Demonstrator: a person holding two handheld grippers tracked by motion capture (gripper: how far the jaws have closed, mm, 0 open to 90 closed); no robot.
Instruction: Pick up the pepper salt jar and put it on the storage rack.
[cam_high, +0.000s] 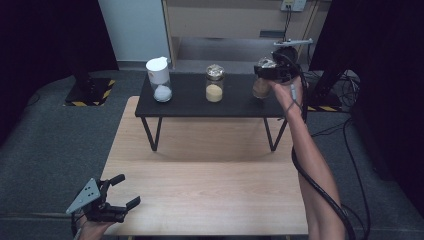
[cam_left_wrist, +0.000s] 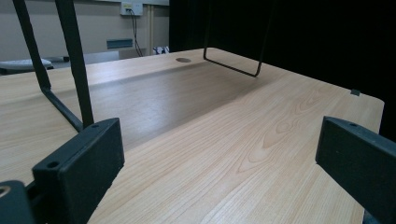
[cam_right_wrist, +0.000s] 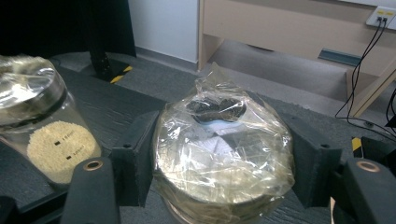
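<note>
Black pads of the right tool (cam_right_wrist: 219, 163) pinch the plastic-wrapped top of a glass jar (cam_right_wrist: 223, 154) on the right end of the little black shelf (cam_high: 190, 102). Glass can break, and the crinkly wrap looks slippery, so I would squeeze just under the rim. Left tool (cam_high: 102, 202) rests spread wide at the wooden counter (cam_high: 210, 200) edge.

Grey carpet (cam_high: 45, 135), black curtains (cam_high: 45, 30), pale wall (cam_high: 132, 25)
</note>
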